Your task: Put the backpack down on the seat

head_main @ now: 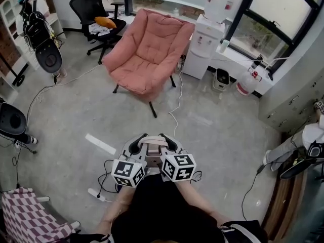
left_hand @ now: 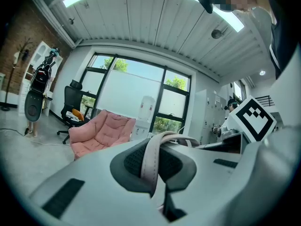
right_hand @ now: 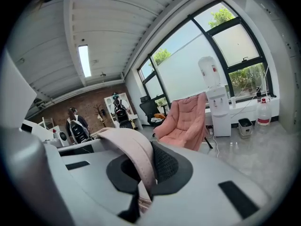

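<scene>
Markers, black-and-white squares, on both gripper cubes. Red label on water cooler (head_main: 207, 37) too small for us to read. Our left gripper (head_main: 136, 146) and right gripper (head_main: 170, 144) both clamped tight on backpack strap (head_main: 153, 142), held near us over floor. Strap runs side to side between them. Pink chair (head_main: 147, 52) well ahead; white cable (head_main: 178, 99) lies on floor between.

Ahead of you the armchair (head_main: 147, 54) stands on the floor (head_main: 217, 130), the water dispenser (head_main: 208, 44) just right of it, the office chair (head_main: 93, 11) behind it to your left.
</scene>
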